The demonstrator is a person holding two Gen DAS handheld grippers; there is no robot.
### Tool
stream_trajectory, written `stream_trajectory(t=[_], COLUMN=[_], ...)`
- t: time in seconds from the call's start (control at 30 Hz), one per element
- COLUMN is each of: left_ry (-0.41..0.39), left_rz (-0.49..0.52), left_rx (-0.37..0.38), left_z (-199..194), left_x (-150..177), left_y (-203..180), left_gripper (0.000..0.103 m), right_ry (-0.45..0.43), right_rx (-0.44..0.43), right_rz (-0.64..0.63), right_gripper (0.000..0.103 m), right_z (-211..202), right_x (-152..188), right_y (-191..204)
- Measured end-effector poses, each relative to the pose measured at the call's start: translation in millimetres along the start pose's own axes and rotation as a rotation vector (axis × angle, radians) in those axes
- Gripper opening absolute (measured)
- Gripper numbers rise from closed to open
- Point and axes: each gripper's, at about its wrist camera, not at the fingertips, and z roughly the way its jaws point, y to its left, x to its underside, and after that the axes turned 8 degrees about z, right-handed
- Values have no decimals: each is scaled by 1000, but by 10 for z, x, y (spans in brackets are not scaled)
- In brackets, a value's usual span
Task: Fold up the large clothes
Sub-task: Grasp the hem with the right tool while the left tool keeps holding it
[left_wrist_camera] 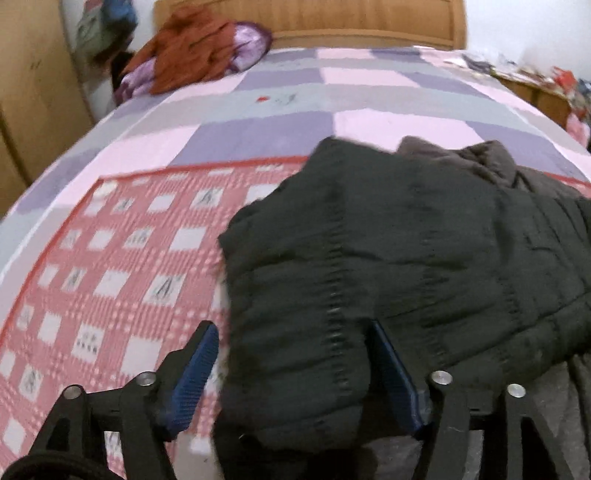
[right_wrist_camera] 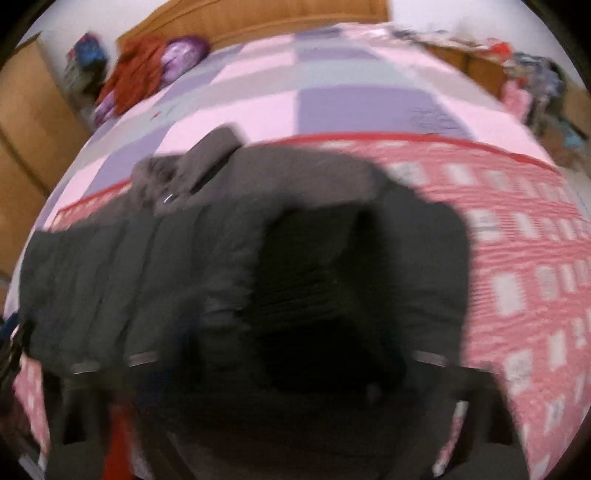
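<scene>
A large black quilted jacket [left_wrist_camera: 406,251] lies across the pink checked blanket [left_wrist_camera: 110,258] on the bed, its grey collar [left_wrist_camera: 480,155] at the far side. My left gripper [left_wrist_camera: 291,326] stands open astride the jacket's near left corner. Its left pad [left_wrist_camera: 195,373] is just off the fabric edge, and the right pad [left_wrist_camera: 395,373] sinks into the quilting. In the right wrist view the jacket [right_wrist_camera: 221,251] is blurred, and a dark folded part [right_wrist_camera: 351,266] bulges over my right gripper [right_wrist_camera: 291,350]. Only its arms show, the fingers are hidden.
The bed has a purple and pink patchwork cover [left_wrist_camera: 295,96] and a wooden headboard [left_wrist_camera: 314,18]. A rust-coloured garment on a purple pillow [left_wrist_camera: 195,48] lies at the far left. A wooden wardrobe [left_wrist_camera: 33,92] stands left, and a cluttered side unit [left_wrist_camera: 546,85] right.
</scene>
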Motion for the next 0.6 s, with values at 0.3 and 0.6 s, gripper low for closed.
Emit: stream_trajectory(t=[0.3, 0.6], left_ry=[23, -85], left_rz=[-74, -31], left_rx=[14, 88], left_z=[63, -125], left_x=[204, -225], left_y=[85, -108], left_gripper=[78, 78], right_ry=[-320, -145], right_rx=[36, 135], right_rz=[30, 18], right_gripper=[34, 42], right_z=[-830, -484], right_x=[98, 257], right_y=[-157, -414])
